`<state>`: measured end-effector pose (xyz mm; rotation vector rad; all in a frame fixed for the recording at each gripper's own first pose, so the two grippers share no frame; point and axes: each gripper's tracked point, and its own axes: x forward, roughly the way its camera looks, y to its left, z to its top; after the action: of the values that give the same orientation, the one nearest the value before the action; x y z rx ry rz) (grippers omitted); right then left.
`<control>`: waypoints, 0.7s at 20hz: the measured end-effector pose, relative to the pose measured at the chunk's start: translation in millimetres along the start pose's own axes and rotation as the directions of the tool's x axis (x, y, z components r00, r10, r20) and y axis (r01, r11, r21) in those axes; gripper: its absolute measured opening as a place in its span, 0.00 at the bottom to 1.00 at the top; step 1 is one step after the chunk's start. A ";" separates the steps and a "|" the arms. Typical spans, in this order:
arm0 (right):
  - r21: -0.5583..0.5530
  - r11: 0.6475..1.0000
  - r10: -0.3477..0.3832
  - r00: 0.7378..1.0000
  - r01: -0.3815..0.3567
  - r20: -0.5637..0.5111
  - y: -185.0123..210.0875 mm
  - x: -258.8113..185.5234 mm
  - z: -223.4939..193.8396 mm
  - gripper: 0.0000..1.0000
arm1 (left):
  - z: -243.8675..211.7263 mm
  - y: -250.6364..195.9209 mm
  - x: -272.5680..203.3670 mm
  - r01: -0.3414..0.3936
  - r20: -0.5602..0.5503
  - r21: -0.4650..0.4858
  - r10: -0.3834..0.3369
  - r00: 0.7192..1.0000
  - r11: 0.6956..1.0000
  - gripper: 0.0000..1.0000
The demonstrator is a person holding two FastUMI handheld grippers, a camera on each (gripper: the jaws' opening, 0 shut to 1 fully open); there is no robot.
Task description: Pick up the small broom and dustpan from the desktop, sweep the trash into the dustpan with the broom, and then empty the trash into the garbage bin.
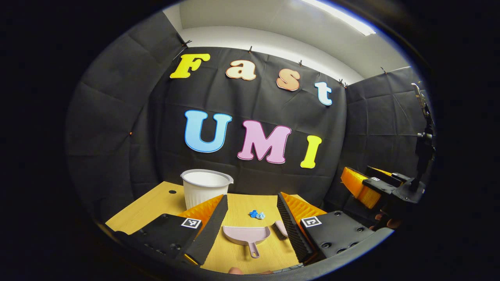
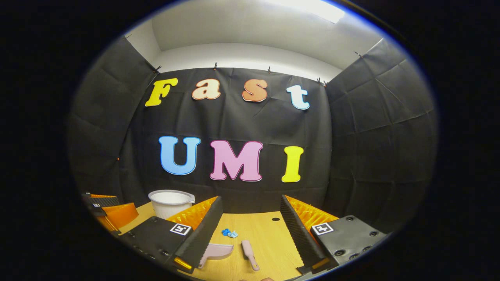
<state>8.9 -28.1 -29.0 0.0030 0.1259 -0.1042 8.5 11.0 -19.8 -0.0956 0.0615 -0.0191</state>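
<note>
Both my grippers are spread wide, holding nothing, hanging above the desk. Looking past my left gripper, the dustpan lies flat between its fingers, broom just beside it, blue trash a bit behind, white bin back left. From my right gripper, the broom sits between the fingers, dustpan partly behind the left finger.

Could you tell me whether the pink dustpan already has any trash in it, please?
Empty, as far as visible. The dustpan lies flat on the desktop with a bare tray, and the blue trash sits apart, beyond its mouth.
</note>
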 end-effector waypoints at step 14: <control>-0.059 0.998 0.019 0.998 -0.023 -0.063 -2.9 14.6 -26.7 0.95 | -60.1 -0.6 35.6 -0.011 -0.195 0.007 0.012 0.981 1.000 0.75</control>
<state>19.7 -32.2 -57.3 -0.0519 0.1911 -0.0795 40.3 4.0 -81.6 -0.0877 0.2584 -0.0174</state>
